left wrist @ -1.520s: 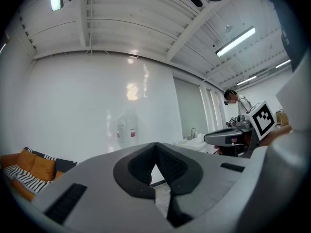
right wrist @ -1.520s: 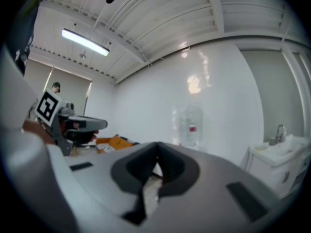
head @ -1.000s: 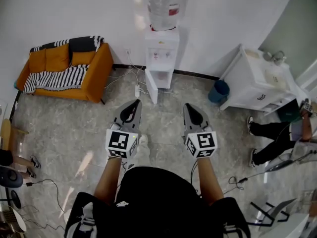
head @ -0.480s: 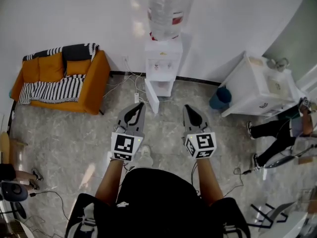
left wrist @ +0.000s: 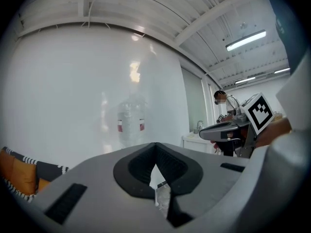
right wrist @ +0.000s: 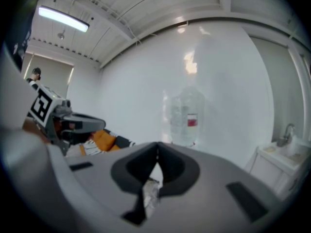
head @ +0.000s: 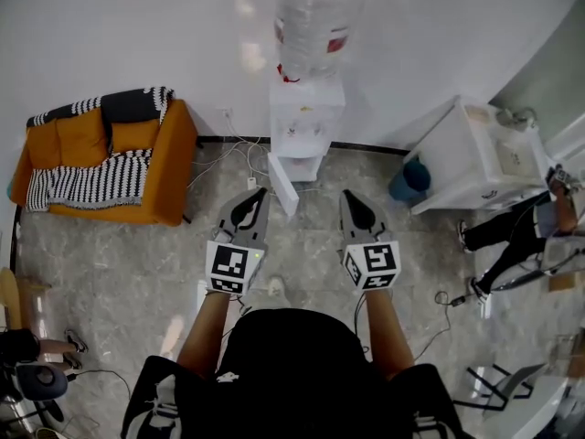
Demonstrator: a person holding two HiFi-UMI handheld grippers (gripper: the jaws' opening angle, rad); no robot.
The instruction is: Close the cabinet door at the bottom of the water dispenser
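The white water dispenser [head: 306,122] stands against the far wall with a clear bottle [head: 315,21] on top. Its bottom cabinet door [head: 281,186] hangs open, swung out toward the left. My left gripper [head: 253,193] and right gripper [head: 353,196] are held side by side, level, pointing at the dispenser from a short way back. Both are shut with nothing in them. In the left gripper view the jaws [left wrist: 156,165] meet in front of the bottle [left wrist: 130,125]. The right gripper view shows its jaws [right wrist: 156,161] closed below the bottle [right wrist: 187,120].
An orange sofa [head: 101,154] with a striped throw stands at the left. Cables and a power strip [head: 251,183] lie on the floor beside the dispenser. A blue bin [head: 409,179] and a white sink unit [head: 475,154] are on the right, near a seated person [head: 521,231].
The view has advanced toward the dispenser, which now sits lower and larger in the head view. Both grippers stay shut and side by side.
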